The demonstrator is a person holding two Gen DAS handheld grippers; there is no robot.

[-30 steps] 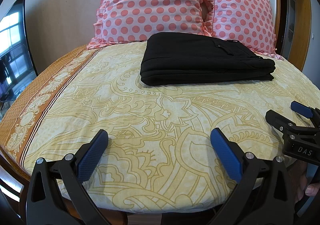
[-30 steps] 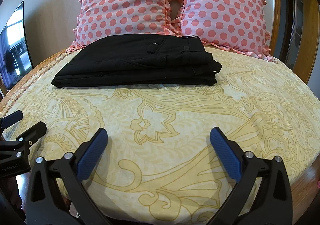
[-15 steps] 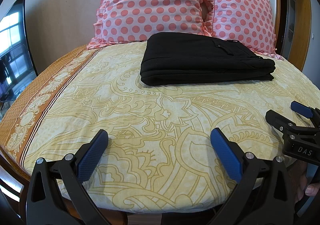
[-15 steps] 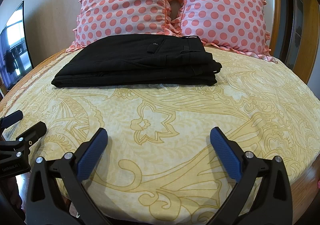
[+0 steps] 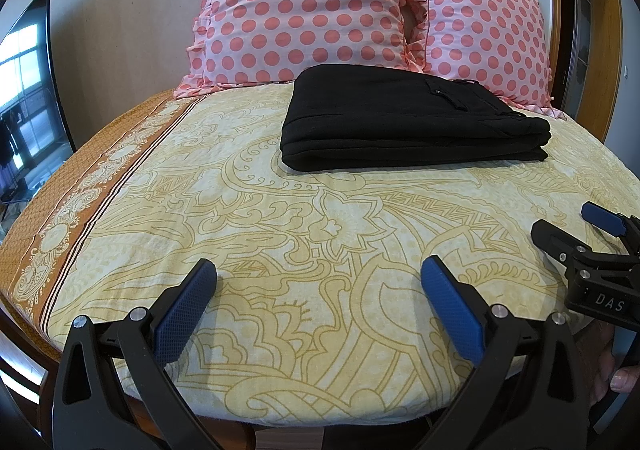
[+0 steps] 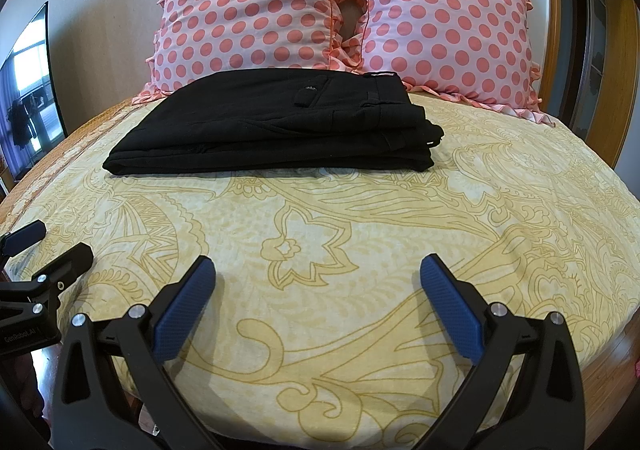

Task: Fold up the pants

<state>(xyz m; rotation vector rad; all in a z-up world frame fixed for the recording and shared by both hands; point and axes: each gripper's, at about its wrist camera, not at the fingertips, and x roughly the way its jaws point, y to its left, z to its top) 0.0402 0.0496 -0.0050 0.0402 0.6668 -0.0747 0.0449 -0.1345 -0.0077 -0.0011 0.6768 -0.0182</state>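
Black pants point(image 5: 404, 122) lie folded in a flat stack on the yellow patterned bedspread point(image 5: 280, 218), just in front of the pillows; they also show in the right wrist view point(image 6: 280, 126). My left gripper point(image 5: 318, 278) is open and empty, low over the near edge of the bed, well short of the pants. My right gripper point(image 6: 318, 276) is open and empty, also near the front edge. Each gripper shows at the side of the other's view: the right one point(image 5: 576, 226) and the left one point(image 6: 44, 246).
Two pink polka-dot pillows point(image 5: 304, 6) point(image 5: 484, 38) lean against the wall behind the pants. A dark TV screen point(image 5: 28, 90) stands at the left. A wooden frame point(image 6: 616, 62) is at the right. The bedspread has an orange border point(image 5: 80, 186) on the left.
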